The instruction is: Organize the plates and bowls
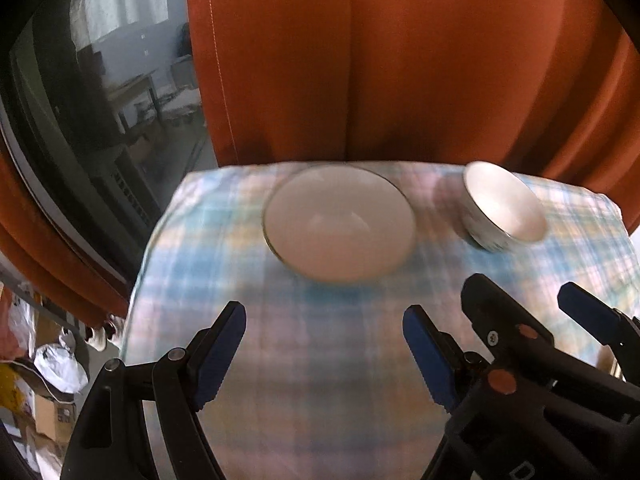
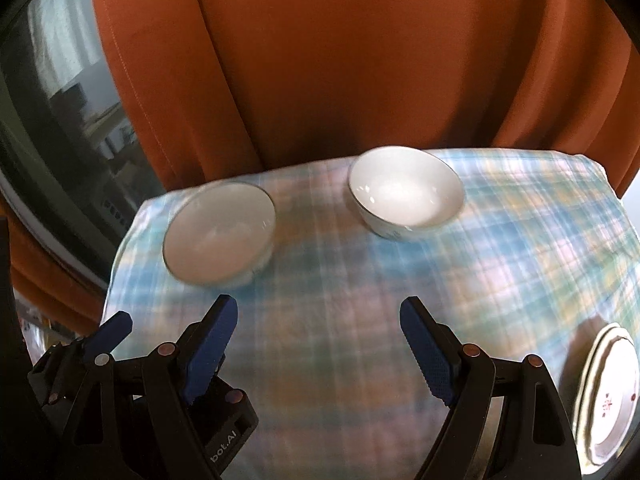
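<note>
Two white bowls stand on a pastel checked tablecloth (image 1: 340, 344). The larger bowl (image 1: 339, 222) lies ahead of my left gripper (image 1: 324, 354), which is open and empty. The smaller bowl (image 1: 502, 210) stands to its right. In the right wrist view the larger bowl (image 2: 220, 234) is at the left and the smaller bowl (image 2: 406, 192) is ahead of my right gripper (image 2: 318, 346), open and empty. My right gripper (image 1: 524, 312) also shows in the left wrist view, and my left gripper (image 2: 172, 330) in the right wrist view. Stacked white plates (image 2: 608, 396) with a red mark lie at the right edge.
An orange curtain (image 1: 400, 60) hangs right behind the table. A glass door (image 1: 120, 100) is at the left. The table's left edge drops to a cluttered floor (image 1: 48, 368). The tablecloth (image 2: 400, 300) covers the whole top.
</note>
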`<state>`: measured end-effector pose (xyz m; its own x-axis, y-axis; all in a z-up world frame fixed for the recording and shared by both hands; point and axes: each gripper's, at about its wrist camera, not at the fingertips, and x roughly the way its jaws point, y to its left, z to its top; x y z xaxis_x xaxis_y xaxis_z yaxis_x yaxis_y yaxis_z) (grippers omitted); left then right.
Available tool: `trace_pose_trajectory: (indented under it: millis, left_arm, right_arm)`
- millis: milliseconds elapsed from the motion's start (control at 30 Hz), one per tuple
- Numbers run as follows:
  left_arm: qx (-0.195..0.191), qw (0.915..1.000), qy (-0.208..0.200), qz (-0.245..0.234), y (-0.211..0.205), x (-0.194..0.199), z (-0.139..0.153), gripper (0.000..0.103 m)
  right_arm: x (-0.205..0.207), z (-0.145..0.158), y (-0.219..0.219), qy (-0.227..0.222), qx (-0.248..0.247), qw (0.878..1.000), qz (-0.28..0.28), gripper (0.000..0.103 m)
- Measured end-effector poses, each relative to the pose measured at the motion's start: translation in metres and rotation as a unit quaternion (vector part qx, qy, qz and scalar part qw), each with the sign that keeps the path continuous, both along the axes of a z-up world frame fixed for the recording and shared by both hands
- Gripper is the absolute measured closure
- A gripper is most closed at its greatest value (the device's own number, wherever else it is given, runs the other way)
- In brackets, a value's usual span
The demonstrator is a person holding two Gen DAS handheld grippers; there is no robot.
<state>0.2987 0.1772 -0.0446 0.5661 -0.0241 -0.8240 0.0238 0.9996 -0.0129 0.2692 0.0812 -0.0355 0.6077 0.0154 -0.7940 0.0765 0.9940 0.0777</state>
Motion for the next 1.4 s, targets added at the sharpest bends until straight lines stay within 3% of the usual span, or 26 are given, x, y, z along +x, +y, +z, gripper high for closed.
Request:
trace_pose_trajectory:
  millis: [400, 533, 667, 800, 933, 1000, 1167, 1400]
  left_arm:
    - [0.019, 0.9997, -0.013, 0.006, 0.019, 0.074, -0.012, 0.026]
    - [0.034, 0.9993, -0.008, 0.014, 0.021, 0.094, -0.024, 0.03]
    - [0.012, 0.9997, 0.004, 0.019, 0.028, 0.105, -0.038, 0.037]
    - [0.003, 0.9998, 0.012, 0.016, 0.03, 0.111, -0.048, 0.055]
    - [-0.002, 0.9998, 0.02, 0.009, 0.029, 0.116, -0.055, 0.074]
    - [0.003, 0.9997, 0.021, 0.009, 0.029, 0.118, -0.057, 0.078]
    - [-0.01, 0.9994, 0.027, 0.018, 0.028, 0.115, -0.053, 0.078]
    - [-0.012, 0.9994, 0.032, 0.004, 0.022, 0.1, -0.047, 0.078]
  right_arm:
    - [0.073, -0.01, 0.02, -0.009, 0.005, 1.0, -0.015, 0.018]
    - [0.096, -0.021, 0.026, -0.007, 0.007, 1.0, -0.013, 0.026]
    - [0.109, -0.034, 0.029, 0.0, 0.019, 0.999, -0.03, 0.036]
    - [0.119, -0.043, 0.033, 0.007, 0.017, 1.0, -0.021, 0.046]
    - [0.128, -0.053, 0.035, 0.025, 0.029, 0.999, -0.011, 0.066]
    - [0.129, -0.057, 0.034, 0.031, 0.033, 0.999, -0.008, 0.074]
    - [0.13, -0.06, 0.027, 0.036, 0.058, 0.997, -0.031, 0.076]
    - [0.118, -0.053, 0.029, 0.041, 0.027, 0.999, -0.017, 0.076]
